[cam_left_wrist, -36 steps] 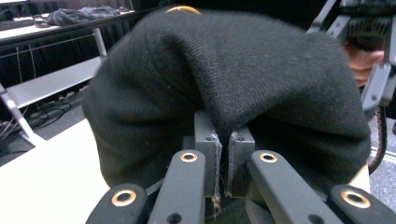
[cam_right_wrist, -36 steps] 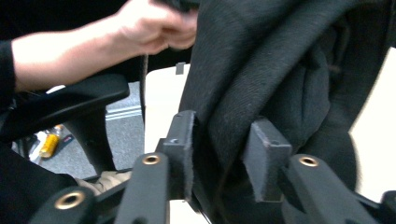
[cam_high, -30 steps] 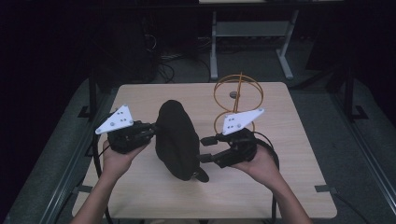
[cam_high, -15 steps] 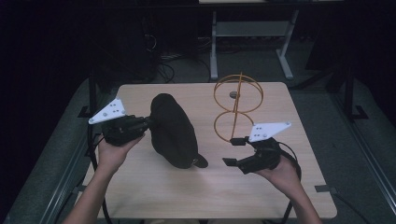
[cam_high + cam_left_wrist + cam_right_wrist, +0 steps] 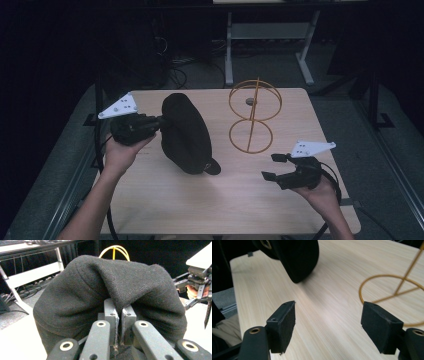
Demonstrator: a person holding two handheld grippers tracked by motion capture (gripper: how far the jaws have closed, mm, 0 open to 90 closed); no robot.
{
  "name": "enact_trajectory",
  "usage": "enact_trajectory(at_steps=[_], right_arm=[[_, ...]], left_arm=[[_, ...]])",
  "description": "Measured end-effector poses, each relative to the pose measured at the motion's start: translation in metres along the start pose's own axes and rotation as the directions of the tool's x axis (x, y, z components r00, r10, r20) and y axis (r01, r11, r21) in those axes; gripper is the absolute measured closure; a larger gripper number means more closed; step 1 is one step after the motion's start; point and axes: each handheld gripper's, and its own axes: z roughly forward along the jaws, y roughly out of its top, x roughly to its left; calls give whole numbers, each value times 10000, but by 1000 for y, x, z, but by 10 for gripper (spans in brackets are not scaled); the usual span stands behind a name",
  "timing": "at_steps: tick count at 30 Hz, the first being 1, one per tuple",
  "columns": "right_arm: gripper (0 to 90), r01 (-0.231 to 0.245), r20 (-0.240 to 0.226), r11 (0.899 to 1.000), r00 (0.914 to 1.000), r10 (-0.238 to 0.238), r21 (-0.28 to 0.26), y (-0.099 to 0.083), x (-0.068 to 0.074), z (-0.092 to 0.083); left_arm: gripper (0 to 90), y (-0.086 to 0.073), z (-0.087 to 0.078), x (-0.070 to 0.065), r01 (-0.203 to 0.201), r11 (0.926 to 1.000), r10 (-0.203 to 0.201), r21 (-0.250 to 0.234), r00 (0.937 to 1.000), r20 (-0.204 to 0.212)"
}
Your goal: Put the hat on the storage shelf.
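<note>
**One cap, one wire stand, two hand-held grippers on one table**

- Black cap (image 5: 184, 132), one: a dark woven fabric piece with a short brim at its lower end. It stands tilted over the table's middle, nearer the left edge, the brim end low by the wood. A fold of its cloth is pinched at the upper left.
- Left hand-held gripper (image 5: 159, 121), one: near the table's left edge, raised off the wood, jaws clamped together on the fold of the cap; in the left gripper view (image 5: 119, 315) the two pads meet with cloth bunched over them.
- Right hand-held gripper (image 5: 274, 167), one: near the table's front right corner, well apart from the cap. Its jaws have just been opening and stand wide, nothing between them; the right gripper view (image 5: 328, 326) shows bare wood in the gap.
- Gold wire stand (image 5: 251, 118), one: two rings joined by one upright rod, toward the back edge, right of the cap.
- Table (image 5: 210, 205), one: light wood top.
</note>
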Motion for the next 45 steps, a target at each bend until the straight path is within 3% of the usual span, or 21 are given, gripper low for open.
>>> enact_trajectory(at_steps=[9,20,30,45], right_arm=[[273,-317,469,9994,9984,312,114,-18,-11,-9],[270,-678,665,9976,9955,671,96,-35,-25,-15],[262,-739,1103,9972,9912,729,52,-43,-33,-22],[258,-870,1314,9961,9874,877,-110,-50,-39,-30]], left_arm=[[868,16,3,6,-7,10000,6,60,10000,74],[868,35,12,14,19,9999,-21,113,9999,146],[867,55,26,17,-79,9999,77,82,9996,258],[868,87,49,17,-348,9993,341,128,9980,535]])
